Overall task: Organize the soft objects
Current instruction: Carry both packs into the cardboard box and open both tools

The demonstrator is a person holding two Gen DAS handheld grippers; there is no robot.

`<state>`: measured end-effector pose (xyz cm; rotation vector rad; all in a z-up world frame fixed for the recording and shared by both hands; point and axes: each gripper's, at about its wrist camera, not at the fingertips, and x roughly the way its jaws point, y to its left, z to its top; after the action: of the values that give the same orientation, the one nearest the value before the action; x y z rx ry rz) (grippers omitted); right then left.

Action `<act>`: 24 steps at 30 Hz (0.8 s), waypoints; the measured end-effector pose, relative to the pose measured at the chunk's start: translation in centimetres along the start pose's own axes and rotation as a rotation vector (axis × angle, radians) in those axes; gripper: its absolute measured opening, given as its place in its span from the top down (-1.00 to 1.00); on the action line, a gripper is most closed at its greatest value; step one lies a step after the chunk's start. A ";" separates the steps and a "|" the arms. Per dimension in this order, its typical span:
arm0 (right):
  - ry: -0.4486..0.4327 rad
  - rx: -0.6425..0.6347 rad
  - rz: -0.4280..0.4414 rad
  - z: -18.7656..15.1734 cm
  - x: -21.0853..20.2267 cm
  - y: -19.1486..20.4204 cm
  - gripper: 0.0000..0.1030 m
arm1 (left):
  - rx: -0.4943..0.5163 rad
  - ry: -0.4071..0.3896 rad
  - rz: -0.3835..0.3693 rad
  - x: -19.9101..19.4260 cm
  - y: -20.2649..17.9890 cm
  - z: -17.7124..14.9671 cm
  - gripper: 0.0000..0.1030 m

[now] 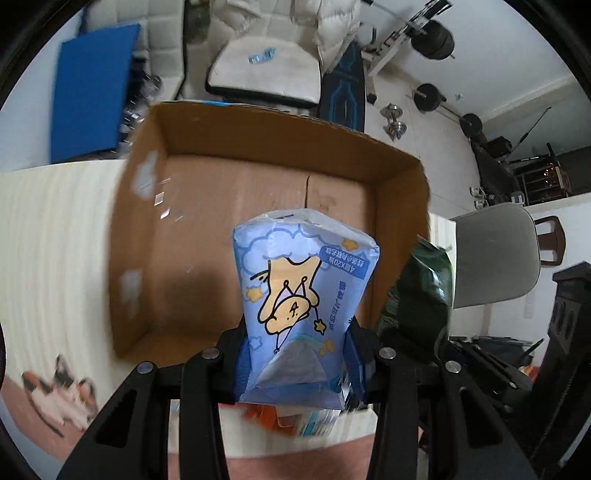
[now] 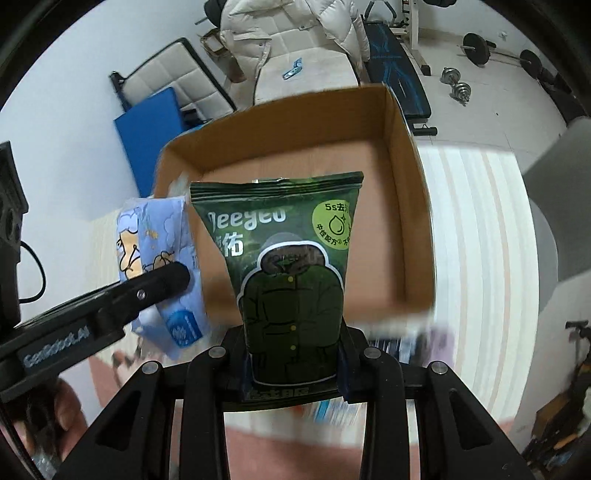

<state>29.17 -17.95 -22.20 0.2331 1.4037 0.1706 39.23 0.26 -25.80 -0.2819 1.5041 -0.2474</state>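
1. The left gripper (image 1: pixel 297 354) at the bottom centre of the frame is clamped on a pale blue tissue pack (image 1: pixel 301 295) printed with a cartoon dog
2. Behind the pack, mid-frame, an open cardboard box (image 1: pixel 207 221) sits on a cream striped surface (image 1: pixel 55 240)
3. A dark green packet (image 1: pixel 417 295) shows at right, just beside the box's wall

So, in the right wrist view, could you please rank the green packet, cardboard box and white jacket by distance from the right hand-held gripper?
1. Green packet: clamped in the right hand-held gripper.
2. Cardboard box: just beyond, open.
3. White jacket: farthest, top.
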 end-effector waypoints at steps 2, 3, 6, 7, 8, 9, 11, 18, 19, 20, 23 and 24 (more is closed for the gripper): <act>0.018 -0.003 -0.020 4.1 1.6 0.3 0.30 | -0.025 0.047 -0.011 2.7 0.4 2.7 0.23; 0.028 -0.002 -0.031 5.1 2.5 0.5 0.30 | -0.047 0.074 -0.021 4.5 0.9 4.2 0.23; 0.062 0.007 -0.047 9.0 6.4 -0.5 0.30 | -0.089 0.124 -0.043 7.3 1.2 6.8 0.23; 0.073 0.008 -0.057 9.9 7.4 -0.8 0.30 | -0.096 0.134 -0.047 8.3 1.3 7.7 0.23; 0.086 0.007 -0.063 10.8 8.4 -1.0 0.30 | -0.093 0.148 -0.051 9.0 1.0 8.2 0.23; 0.095 0.008 -0.067 11.7 9.6 -1.3 0.30 | -0.091 0.160 -0.040 9.9 1.0 8.7 0.23; 0.118 0.010 -0.074 12.5 10.9 -1.4 0.30 | -0.071 0.173 -0.029 10.8 0.6 9.2 0.23; 0.123 0.010 -0.105 14.1 13.3 -2.8 0.28 | -0.047 0.196 0.037 11.6 -0.3 9.5 0.09; 0.119 0.011 -0.107 14.0 13.2 -2.8 0.27 | -0.037 0.210 0.046 11.5 -0.4 9.4 0.04; 0.118 0.015 -0.106 13.8 12.9 -2.9 0.22 | -0.033 0.215 0.050 11.5 -0.5 9.4 -0.11; 0.112 0.020 -0.102 12.9 11.7 -2.5 0.03 | 0.014 0.182 0.107 10.3 -0.9 9.0 -0.58; 0.114 0.021 -0.101 12.8 11.4 -2.3 -0.03 | 0.024 0.167 0.124 9.8 -0.9 8.7 -0.69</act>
<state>43.57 -18.07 -31.77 0.1712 1.5275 0.0864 48.45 -3.54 -34.32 -0.1508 1.6757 -0.1935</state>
